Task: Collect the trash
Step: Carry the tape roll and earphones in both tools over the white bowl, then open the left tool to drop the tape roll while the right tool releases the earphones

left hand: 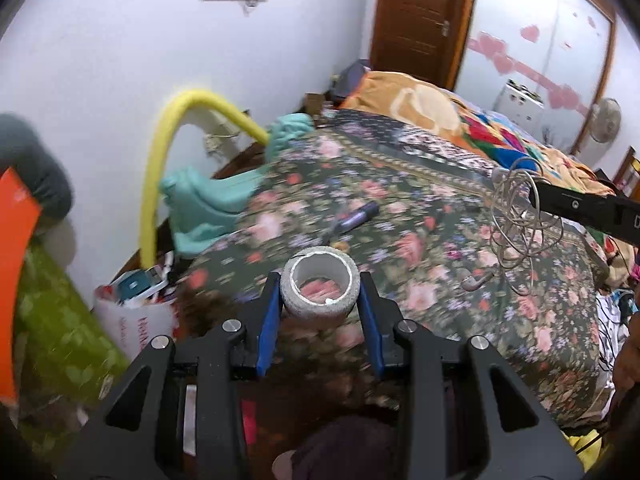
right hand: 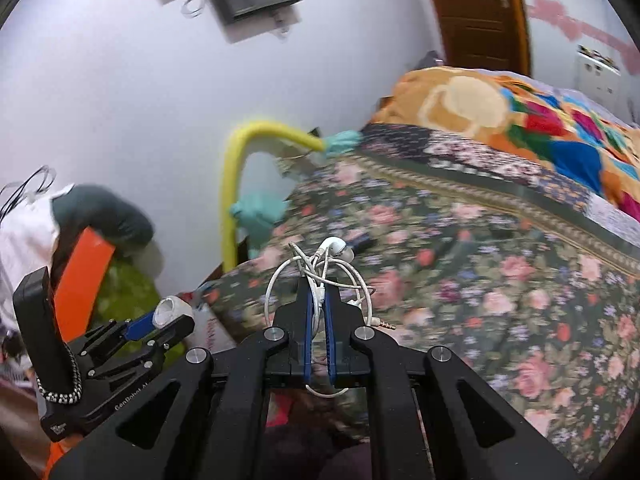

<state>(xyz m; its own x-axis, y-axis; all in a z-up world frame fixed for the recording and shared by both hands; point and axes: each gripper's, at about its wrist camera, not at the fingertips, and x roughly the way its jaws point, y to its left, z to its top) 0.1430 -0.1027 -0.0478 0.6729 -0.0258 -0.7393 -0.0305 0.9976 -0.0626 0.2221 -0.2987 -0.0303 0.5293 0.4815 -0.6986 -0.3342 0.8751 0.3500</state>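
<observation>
My left gripper (left hand: pixel 320 284) is shut on a grey tape roll (left hand: pixel 320 288) with a white core, held above the edge of the flowered bed (left hand: pixel 440 264). It also shows in the right wrist view (right hand: pixel 170 320), holding the roll (right hand: pixel 171 309) at the lower left. My right gripper (right hand: pixel 319 282) is shut on a tangle of white earphones (right hand: pixel 324 264), held above the bed. In the left wrist view the right gripper (left hand: pixel 532 194) comes in from the right with the earphones (left hand: pixel 520 224) dangling. A dark purple pen-like object (left hand: pixel 354 218) lies on the bed.
A white plastic bag (left hand: pixel 136 316) with packaging in it stands on the floor beside the bed. A yellow hose (left hand: pixel 160 168) arcs by the wall near teal cloth (left hand: pixel 204 204). An orange blanket (left hand: pixel 460 120) lies at the bed's far end. A green cloth (left hand: pixel 60 340) lies at left.
</observation>
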